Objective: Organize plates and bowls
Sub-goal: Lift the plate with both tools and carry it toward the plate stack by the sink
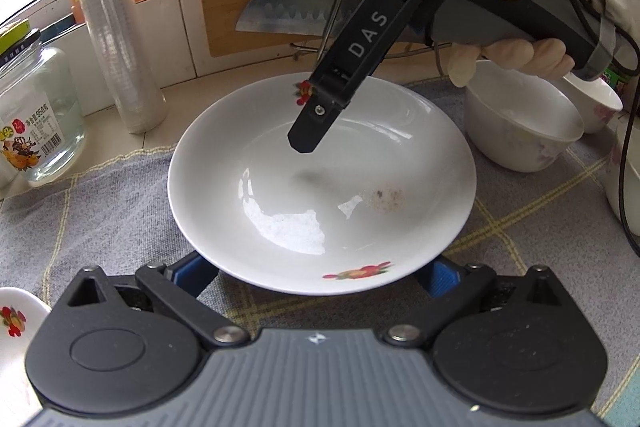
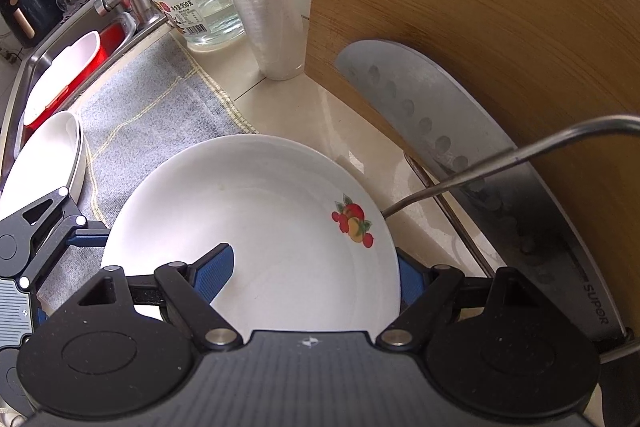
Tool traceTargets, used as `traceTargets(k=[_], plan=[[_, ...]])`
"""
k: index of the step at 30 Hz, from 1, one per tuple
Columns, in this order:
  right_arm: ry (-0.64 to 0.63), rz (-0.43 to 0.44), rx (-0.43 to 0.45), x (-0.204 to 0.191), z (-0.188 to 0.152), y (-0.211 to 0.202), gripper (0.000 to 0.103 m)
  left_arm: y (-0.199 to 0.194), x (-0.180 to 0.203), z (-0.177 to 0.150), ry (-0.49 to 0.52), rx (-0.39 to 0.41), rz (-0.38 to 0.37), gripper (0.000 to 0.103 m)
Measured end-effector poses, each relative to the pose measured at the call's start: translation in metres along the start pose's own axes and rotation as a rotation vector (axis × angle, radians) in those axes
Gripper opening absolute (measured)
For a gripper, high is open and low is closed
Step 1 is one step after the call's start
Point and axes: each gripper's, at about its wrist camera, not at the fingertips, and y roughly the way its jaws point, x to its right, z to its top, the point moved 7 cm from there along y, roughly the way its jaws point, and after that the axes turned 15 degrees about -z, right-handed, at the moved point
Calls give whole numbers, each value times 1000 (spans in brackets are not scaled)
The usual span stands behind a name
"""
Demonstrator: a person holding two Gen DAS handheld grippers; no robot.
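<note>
White plate on the grey cloth, with one gripper at each side of it.

The plate [image 1: 320,187], printed with fruit, lies on the checked cloth [image 1: 100,211] on the counter [image 2: 320,115], in front of a wooden cutting board [image 2: 500,7] and a cleaver [image 2: 460,131]. The right gripper [image 2: 316,273] straddles the plate's far rim, one blue finger [image 2: 214,273] above the inside of the plate and the other outside the rim; whether they press on it I cannot tell. The left gripper [image 1: 320,273] sits at the near rim, fingers wide apart, not gripping. White bowls [image 1: 524,119] stand to the right; a glass jar [image 1: 36,115] stands at the left.
</note>
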Motion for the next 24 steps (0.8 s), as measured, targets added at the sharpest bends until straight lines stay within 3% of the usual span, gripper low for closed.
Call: traceTargets(k=[24], plan=[[-22, 5, 17, -7, -2, -12, 88, -5, -1, -3, 4, -12, 5, 101]])
